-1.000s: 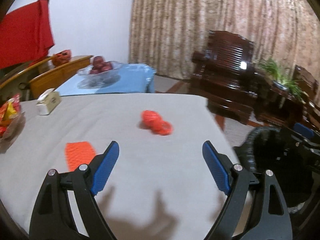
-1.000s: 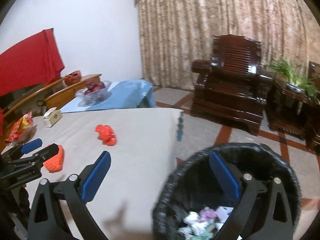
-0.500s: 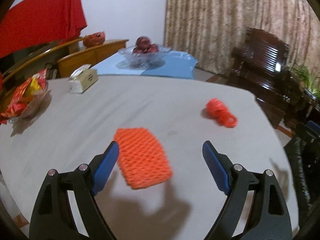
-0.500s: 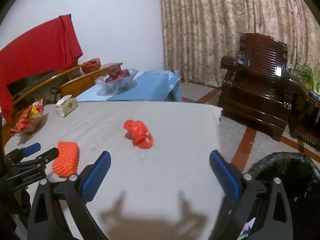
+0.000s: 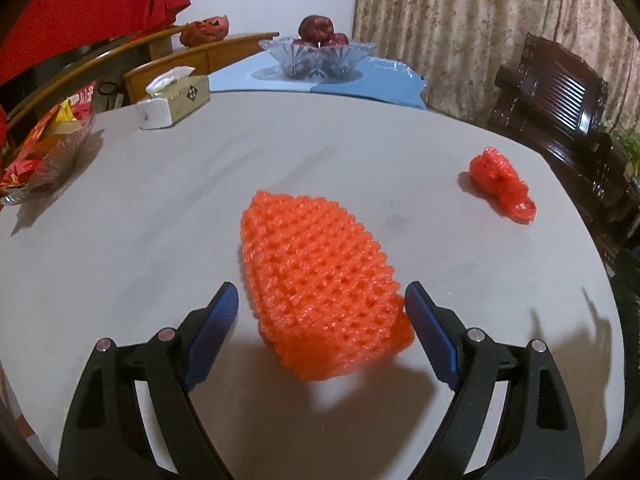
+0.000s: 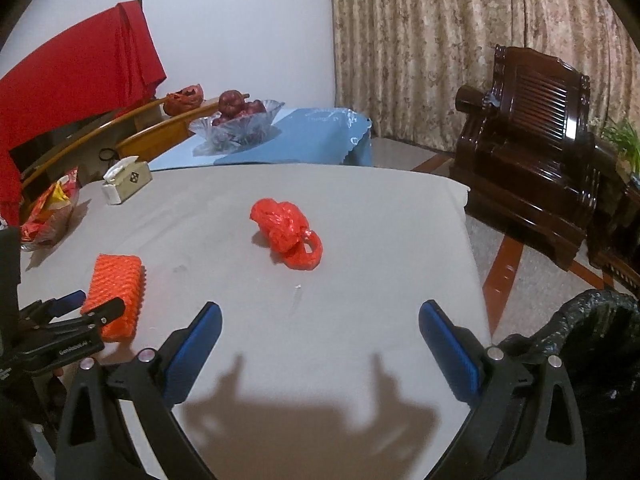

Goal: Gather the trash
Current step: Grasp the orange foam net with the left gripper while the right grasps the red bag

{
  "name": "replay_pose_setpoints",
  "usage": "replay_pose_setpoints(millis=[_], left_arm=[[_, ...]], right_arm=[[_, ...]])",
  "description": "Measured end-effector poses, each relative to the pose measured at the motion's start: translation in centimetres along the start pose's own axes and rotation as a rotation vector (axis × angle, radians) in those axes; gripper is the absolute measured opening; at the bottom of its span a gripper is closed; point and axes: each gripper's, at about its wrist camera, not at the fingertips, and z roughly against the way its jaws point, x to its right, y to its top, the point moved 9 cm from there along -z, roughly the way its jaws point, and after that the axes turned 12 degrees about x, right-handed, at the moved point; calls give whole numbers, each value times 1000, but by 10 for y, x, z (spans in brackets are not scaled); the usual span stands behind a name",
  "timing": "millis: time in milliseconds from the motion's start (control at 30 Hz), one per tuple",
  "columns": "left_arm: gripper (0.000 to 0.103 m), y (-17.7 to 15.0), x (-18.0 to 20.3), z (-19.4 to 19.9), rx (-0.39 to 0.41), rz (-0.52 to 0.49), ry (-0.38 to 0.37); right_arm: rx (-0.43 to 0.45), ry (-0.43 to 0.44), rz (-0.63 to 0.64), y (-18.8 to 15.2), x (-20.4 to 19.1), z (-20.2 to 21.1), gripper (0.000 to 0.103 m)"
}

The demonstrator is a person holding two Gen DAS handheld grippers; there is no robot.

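An orange foam fruit net (image 5: 320, 288) lies on the grey table (image 5: 160, 208). My left gripper (image 5: 322, 336) is open with the net's near end between its blue fingers, not clamped. The net also shows in the right wrist view (image 6: 116, 292), with the left gripper (image 6: 92, 304) at it. A crumpled red plastic bag (image 6: 288, 232) lies mid-table, ahead of my open, empty right gripper (image 6: 320, 340); it shows at the right in the left wrist view (image 5: 500, 184). A black-lined trash bin (image 6: 600, 352) stands on the floor at the right.
A tissue box (image 5: 176, 96), a snack bowl (image 5: 44, 148) and a glass fruit bowl (image 5: 316, 52) sit at the table's far side and left. A dark wooden armchair (image 6: 532, 132) stands right of the table. Curtains hang behind.
My left gripper swung left and moved in on the orange net, which now sits between its fingers. My right gripper swung from over the bin toward the table and the red bag.
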Motion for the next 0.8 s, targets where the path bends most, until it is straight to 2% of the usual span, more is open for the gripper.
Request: replay_pose_setpoints(millis=[100, 167, 233, 300, 567, 800], left_arm=[[82, -4, 3, -8, -17, 5, -13], [73, -5, 5, -10, -25, 6, -23], [47, -10, 9, -13, -45, 7, -39], [28, -13, 14, -14, -58, 8, -53], [24, -4, 22, -4, -14, 21, -69], [24, 11, 28, -14, 12, 11, -66]], right_arm=[[-7, -1, -1, 0, 1, -5, 97], [-10, -1, 0, -1, 1, -9, 97], [-15, -1, 0, -3, 1, -12, 97], [-21, 0, -1, -5, 3, -13, 97], [-36, 1, -8, -9, 4, -27, 97], [-2, 5, -2, 12, -2, -51, 97]])
